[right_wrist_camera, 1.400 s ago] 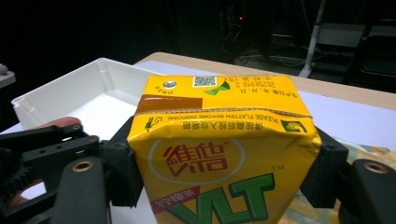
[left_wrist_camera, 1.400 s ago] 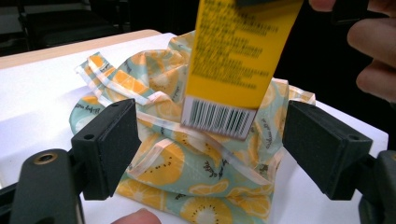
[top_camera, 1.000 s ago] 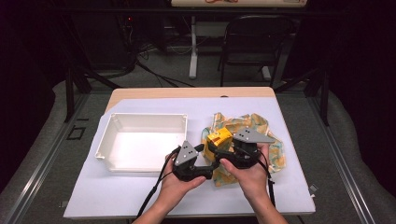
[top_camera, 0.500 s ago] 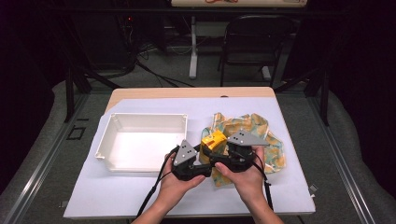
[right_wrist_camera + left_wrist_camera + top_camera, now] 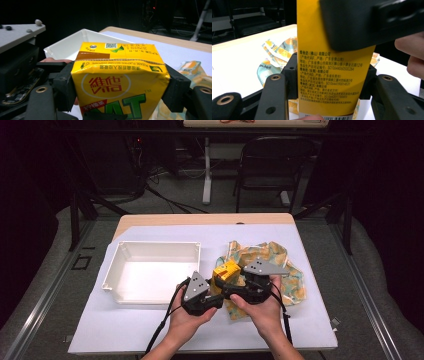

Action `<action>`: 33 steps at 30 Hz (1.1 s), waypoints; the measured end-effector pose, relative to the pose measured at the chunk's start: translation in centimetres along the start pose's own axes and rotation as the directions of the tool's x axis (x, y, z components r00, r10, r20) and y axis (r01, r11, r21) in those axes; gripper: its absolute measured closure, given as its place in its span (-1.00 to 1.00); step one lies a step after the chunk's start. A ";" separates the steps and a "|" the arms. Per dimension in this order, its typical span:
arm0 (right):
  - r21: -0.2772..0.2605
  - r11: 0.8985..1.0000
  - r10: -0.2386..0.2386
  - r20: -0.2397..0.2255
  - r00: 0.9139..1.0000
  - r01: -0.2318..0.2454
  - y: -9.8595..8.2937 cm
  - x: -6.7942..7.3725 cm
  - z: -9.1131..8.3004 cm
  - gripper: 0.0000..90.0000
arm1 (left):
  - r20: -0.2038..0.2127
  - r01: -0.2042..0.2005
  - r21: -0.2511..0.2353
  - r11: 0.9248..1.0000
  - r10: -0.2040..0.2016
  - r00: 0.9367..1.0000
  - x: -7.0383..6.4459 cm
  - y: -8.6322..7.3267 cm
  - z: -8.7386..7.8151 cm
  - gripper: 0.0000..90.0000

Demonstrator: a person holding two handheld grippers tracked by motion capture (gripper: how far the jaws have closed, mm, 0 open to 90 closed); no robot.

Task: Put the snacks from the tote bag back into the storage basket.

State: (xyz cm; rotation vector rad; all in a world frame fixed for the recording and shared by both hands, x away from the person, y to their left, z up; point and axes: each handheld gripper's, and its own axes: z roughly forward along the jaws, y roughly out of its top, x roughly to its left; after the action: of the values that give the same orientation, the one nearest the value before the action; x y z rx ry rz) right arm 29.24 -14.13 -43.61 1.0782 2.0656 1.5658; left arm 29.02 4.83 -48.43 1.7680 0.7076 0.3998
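Yellow carton (image 5: 117, 82), front logo, back print.

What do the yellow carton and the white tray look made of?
Yellow carton: coated paperboard by the look, with folded seams, printed text and a slight sheen. White tray: probably moulded plastic, with thin uniform walls and a smooth matte-to-satin surface; I can't confirm it.

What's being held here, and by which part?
The yellow drink carton: the right gripper clamps its two side faces near the top, the left gripper its narrow printed faces.
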 end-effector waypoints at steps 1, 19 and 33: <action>-0.009 1.000 -0.006 -0.002 1.000 0.006 0.1 0.0 -0.1 -0.45 | 0.000 0.004 0.008 1.000 -0.004 1.000 0.3 0.1 -0.1 0.12; -0.086 0.996 0.022 0.041 0.999 -0.019 1.1 -2.4 -2.7 -0.52 | -0.088 0.090 -0.033 0.995 -0.093 0.992 4.8 0.8 -2.5 0.12; -0.050 0.997 0.061 0.127 0.990 -0.055 -0.6 -5.3 -3.0 -0.51 | -0.121 0.129 -0.054 0.990 -0.134 0.983 7.3 0.6 -3.7 0.15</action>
State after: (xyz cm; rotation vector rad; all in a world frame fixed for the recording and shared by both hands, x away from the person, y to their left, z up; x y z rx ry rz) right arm 30.51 -20.09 -44.09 1.1992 1.9205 1.5215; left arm 32.52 12.14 -47.32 1.6529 0.8921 0.4361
